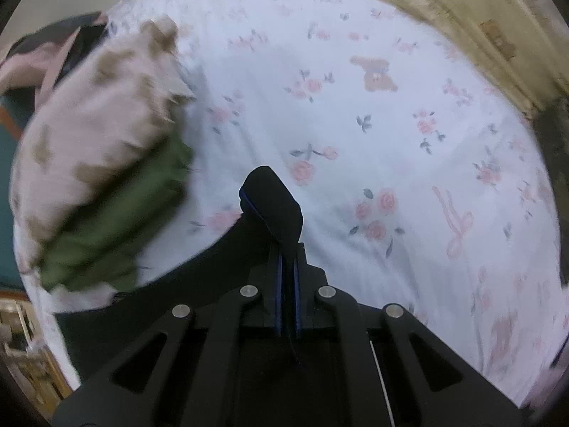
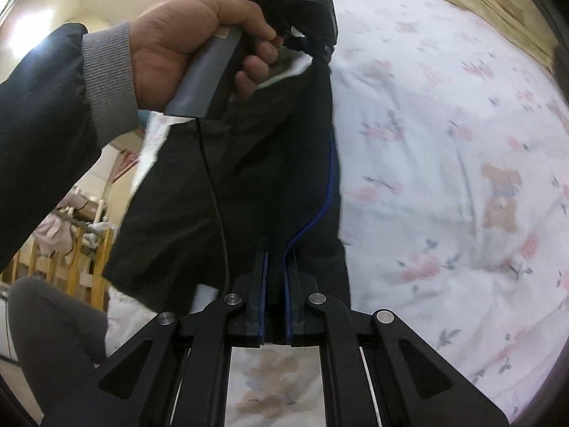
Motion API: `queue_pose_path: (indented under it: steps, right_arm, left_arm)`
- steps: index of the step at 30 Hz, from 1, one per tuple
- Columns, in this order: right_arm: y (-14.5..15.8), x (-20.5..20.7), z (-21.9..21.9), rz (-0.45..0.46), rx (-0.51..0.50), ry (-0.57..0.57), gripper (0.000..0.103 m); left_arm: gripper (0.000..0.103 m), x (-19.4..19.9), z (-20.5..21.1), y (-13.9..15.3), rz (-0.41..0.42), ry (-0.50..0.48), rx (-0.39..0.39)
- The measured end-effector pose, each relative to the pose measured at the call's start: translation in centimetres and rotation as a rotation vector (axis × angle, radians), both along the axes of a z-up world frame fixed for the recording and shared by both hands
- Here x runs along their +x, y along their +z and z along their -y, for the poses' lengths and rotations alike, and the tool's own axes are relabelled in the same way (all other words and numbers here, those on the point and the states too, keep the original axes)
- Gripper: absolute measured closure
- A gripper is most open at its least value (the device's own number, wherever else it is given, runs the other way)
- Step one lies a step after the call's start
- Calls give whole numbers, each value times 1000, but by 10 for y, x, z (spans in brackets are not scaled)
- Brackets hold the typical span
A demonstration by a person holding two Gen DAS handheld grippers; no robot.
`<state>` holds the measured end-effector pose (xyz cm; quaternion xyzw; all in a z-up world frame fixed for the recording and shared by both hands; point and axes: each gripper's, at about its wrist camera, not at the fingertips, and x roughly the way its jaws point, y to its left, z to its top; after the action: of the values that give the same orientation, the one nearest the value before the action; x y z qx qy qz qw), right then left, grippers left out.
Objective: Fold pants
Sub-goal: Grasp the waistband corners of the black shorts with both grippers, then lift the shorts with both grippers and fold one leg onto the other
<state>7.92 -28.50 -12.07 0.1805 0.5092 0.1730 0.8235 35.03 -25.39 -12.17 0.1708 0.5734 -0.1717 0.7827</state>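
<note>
Both tongs, left (image 1: 281,213) and right (image 2: 274,270), are clamped on the black pants (image 2: 249,163), held above the bed (image 2: 444,142); lots of open sheet.

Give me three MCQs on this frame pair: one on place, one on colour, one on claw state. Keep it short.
1. Where does the green cloth lie in the left wrist view?
A. left of the claw, under a pink patterned pillow
B. right, by the beige blanket
C. pinched in the claw

2. What colour is the piping on the black fabric pants?
A. red
B. blue
C. white

3. What is the right claw doing?
A. open over the white floral bedsheet
B. shut on nothing
C. shut on the pants

Key: 1 A, it shows beneath the pillow at left. 2 B, a blue line runs down the seam. 3 C, black cloth sits pinched between its fingers; the left claw grips it too, over the bedsheet.
</note>
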Motion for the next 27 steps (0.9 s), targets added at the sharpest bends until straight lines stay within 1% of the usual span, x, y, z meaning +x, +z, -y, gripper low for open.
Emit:
queue_pose_path:
  steps: [1, 3, 5, 8, 9, 11, 14, 17, 19, 20, 23, 24, 27]
  right_arm:
    - [8, -1, -9, 23, 17, 25, 96]
    - [18, -2, -21, 60, 19, 63, 96]
    - [30, -3, -41, 90, 30, 113, 96]
    - [43, -6, -68, 131, 54, 181, 97]
    - [50, -6, -83, 153, 57, 221, 97]
    - [56, -3, -104, 166, 61, 277, 97]
    - [61, 7, -138, 162, 84, 345, 97]
    - [61, 15, -176, 146, 95, 411, 96]
    - [60, 18, -202, 139, 92, 451, 97]
    - [57, 19, -215, 132, 86, 472, 97]
    - [41, 28, -245, 77, 86, 502, 97]
    - [35, 30, -251, 65, 83, 509, 97]
    - [22, 35, -276, 32, 45, 531, 96]
  left_arm:
    - [100, -1, -11, 12, 6, -8, -2]
    - [100, 5, -34, 31, 16, -7, -2]
    - [100, 4, -52, 46, 25, -6, -3]
    - [100, 7, -90, 62, 48, 4, 13]
    - [100, 6, -99, 65, 49, 10, 10]
    - [100, 9, -124, 68, 54, 27, 9]
    - [100, 10, -163, 68, 63, 61, 12]
    - [100, 12, -206, 60, 46, 107, 22]
    - [100, 14, -238, 49, 32, 147, 36]
    - [100, 14, -247, 44, 31, 155, 41]
    - [100, 16, -278, 12, 5, 187, 72]
    - [100, 19, -288, -1, -12, 199, 72]
    - [100, 23, -303, -25, -35, 234, 66]
